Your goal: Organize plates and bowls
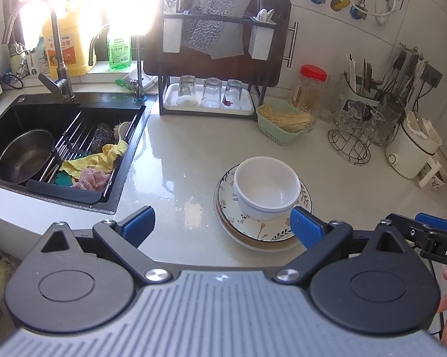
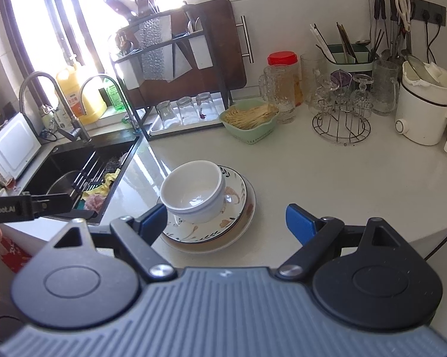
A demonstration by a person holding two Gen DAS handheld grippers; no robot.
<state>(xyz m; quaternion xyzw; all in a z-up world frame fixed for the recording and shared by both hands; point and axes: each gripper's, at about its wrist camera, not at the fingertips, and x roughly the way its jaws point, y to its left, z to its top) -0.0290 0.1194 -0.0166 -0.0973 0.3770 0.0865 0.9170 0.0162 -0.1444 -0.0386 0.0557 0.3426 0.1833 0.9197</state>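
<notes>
Two nested white bowls (image 1: 266,186) sit on a stack of plates, a floral plate (image 1: 259,227) on top and plainer ones under it, on the pale counter. The same bowls (image 2: 193,193) and plates (image 2: 223,229) show in the right wrist view. My left gripper (image 1: 222,223) is open and empty, held back from the stack with its right pad near the plate's front edge. My right gripper (image 2: 226,223) is open and empty, just in front of the stack, its left pad by the bowls. The right gripper also shows at the left wrist view's edge (image 1: 431,229).
A black sink (image 1: 60,148) with a steel bowl, rack and cloths lies to the left. A dish rack (image 1: 211,95) with upturned glasses stands behind. A green basket (image 1: 284,123), jars, a glass holder (image 1: 357,136) and a white kettle (image 1: 410,148) line the back right.
</notes>
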